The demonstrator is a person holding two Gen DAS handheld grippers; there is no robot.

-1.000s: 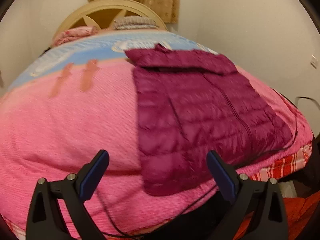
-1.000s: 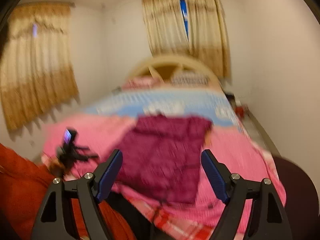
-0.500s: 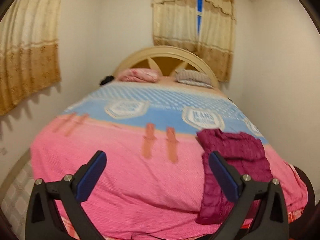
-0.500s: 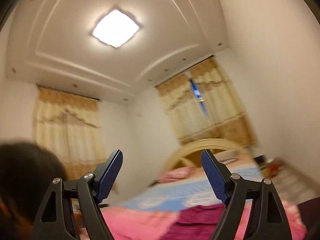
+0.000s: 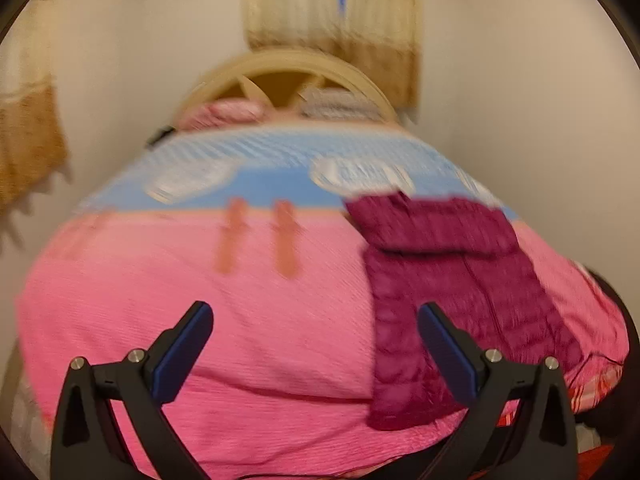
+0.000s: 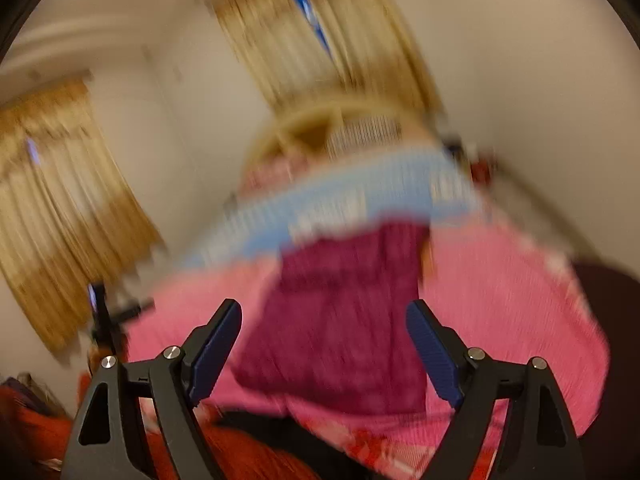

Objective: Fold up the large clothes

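Maroon quilted jacket lies flat on the pink bedspread, its long axis running toward the headboard, ahead and right of the left gripper, which gapes wide and holds nothing. Seen from the right wrist, though blurred, the jacket sits straight ahead between the equally wide, empty fingers of the right gripper, so this one looks better lined up on it.

A bed fills the room, covered by a pink bedspread with a light blue band toward the head. Behind it stands a cream arched headboard, with a pink pillow resting against it. Golden-beige curtains hang on the white wall.
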